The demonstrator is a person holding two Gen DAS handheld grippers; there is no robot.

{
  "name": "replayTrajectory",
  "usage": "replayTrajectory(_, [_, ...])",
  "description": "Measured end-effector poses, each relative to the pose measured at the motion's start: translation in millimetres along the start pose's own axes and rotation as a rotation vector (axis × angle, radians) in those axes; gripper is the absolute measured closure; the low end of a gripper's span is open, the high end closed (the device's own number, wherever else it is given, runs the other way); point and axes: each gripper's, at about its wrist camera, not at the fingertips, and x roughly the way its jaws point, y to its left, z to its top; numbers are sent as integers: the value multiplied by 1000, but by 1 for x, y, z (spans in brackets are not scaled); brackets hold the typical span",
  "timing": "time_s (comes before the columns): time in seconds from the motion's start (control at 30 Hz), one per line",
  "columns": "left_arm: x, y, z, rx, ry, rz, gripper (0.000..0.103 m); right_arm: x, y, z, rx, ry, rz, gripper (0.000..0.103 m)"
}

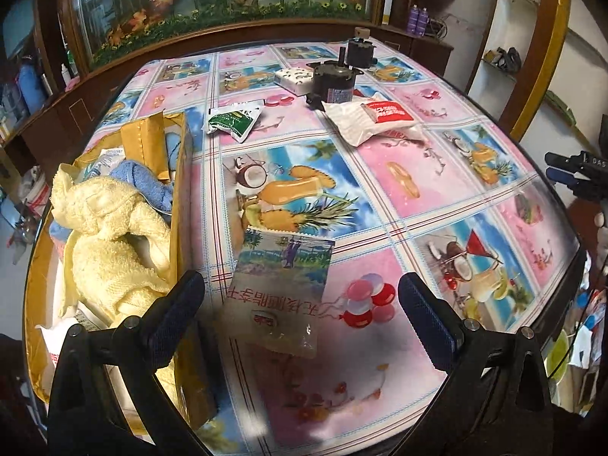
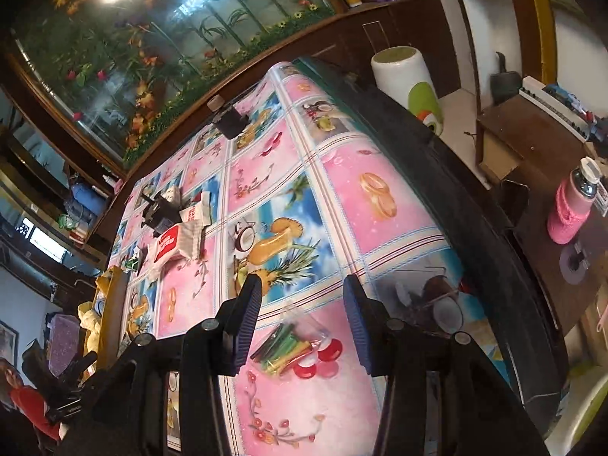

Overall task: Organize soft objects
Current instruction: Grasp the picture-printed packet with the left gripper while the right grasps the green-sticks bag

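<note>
In the left wrist view my left gripper [image 1: 302, 304] is open over a flat snack packet [image 1: 281, 285] with a picture and red Chinese print, lying on the table between the fingers. To its left an open cardboard box [image 1: 182, 174] holds a yellow towel [image 1: 110, 243] and a blue towel [image 1: 140, 178]. Farther off lie a green-white sachet [image 1: 233, 117] and a white pack with a red label [image 1: 374, 117]. In the right wrist view my right gripper [image 2: 302, 323] is open over a clear bag of green and dark sticks [image 2: 290, 345] on the table.
Two black motors [image 1: 334, 81] and a small patterned white box [image 1: 294, 76] stand at the table's far side. The flowery tablecloth [image 1: 399, 174] covers the table. A cabinet with a painted glass panel stands behind. A side table with a pink bottle [image 2: 573, 205] stands right.
</note>
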Motion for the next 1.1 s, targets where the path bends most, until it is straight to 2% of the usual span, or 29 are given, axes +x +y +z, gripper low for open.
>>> replayTrajectory(0.1, [14, 3, 2, 1, 39, 47, 0, 12, 9, -2, -29, 32, 69, 57])
replayTrajectory(0.13, [19, 3, 2, 3, 52, 49, 0, 15, 12, -4, -44, 41, 80, 58])
replayTrajectory(0.23, [30, -7, 6, 55, 87, 123, 0, 15, 12, -10, -65, 45, 87, 58])
replayTrajectory(0.27, [34, -12, 6, 70, 105, 117, 0, 12, 9, -11, -59, 41, 86, 58])
replayTrajectory(0.33, [46, -15, 5, 35, 180, 0, 1, 6, 1, -15, -41, 29, 83, 58])
replayTrajectory(0.37, [45, -19, 5, 47, 155, 6, 1, 1, -4, -17, -34, 23, 76, 58])
replayTrajectory(0.4, [44, -24, 6, 59, 154, -31, 1, -1, -6, -19, -31, 21, 68, 57])
replayTrajectory(0.47, [33, -24, 9, 25, 120, -202, 4, -5, -10, -24, -32, 20, 47, 57])
replayTrajectory(0.5, [26, -22, 10, 4, 96, -246, 4, -6, -12, -26, -30, 23, 42, 57])
replayTrajectory(0.6, [9, -10, 13, 9, 22, -141, 4, -6, -13, -32, -23, 33, 48, 58])
replayTrajectory(0.67, [12, -2, 9, 28, 39, -83, 4, -4, -13, -37, -23, 51, 55, 58])
replayTrajectory(0.73, [18, -1, 3, 68, 74, -67, 4, -1, -12, -44, -26, 72, 56, 58])
replayTrajectory(0.9, [44, -21, -7, 250, 134, -20, 3, 6, -12, -56, -6, 110, 48, 58])
replayTrajectory(0.93, [45, -23, -7, 244, 115, -47, 3, 7, -11, -55, -4, 107, 46, 58])
replayTrajectory(1.07, [49, -24, -1, 203, 129, -39, 2, 12, -2, -51, 0, 109, 34, 58])
replayTrajectory(1.1, [49, -23, -1, 197, 127, -38, 5, 14, 1, -51, -7, 114, 28, 57])
